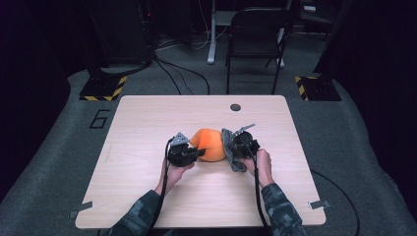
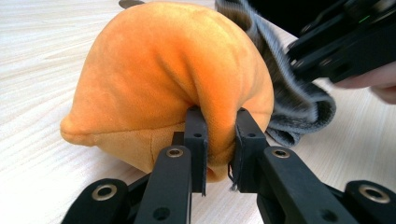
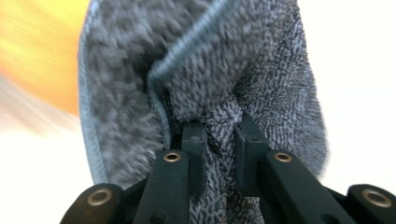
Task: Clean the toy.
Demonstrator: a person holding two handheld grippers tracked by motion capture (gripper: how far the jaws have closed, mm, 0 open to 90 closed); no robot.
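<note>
1. The left tongs are pinched on a fold of plush at the near end of the orange plush toy; in the left gripper view the fabric bulges out between the two black jaws, which stand close together with only that fold between them.
2. The right tongs are pressed together on a bunched ridge of the grey towel, whose looped pile fans out above the jaws in the right gripper view.
3. In the high view the toy lies near the middle of the desk, directly between the left tongs on its left and the right tongs on its right.
4. The towel hangs as a narrow strip just right of the toy, its long axis running toward and away from the person. It looks to be touching the toy's right flank, though the contact itself I cannot make out for sure.
5. The relation that matters: the toy lies to the left of the towel, so the right hand would need to carry the cloth leftward across the plush, while the left hand anchors it.
6. The toy's long axis runs roughly left to right across the desk. In the left gripper view its tapered tip points to that picture's left, away from the towel, and the rounded bulk faces the cloth.
7. Both hands sit about equally near the toy; the right one bears the cloth, so I judge it to be the working side.
</note>
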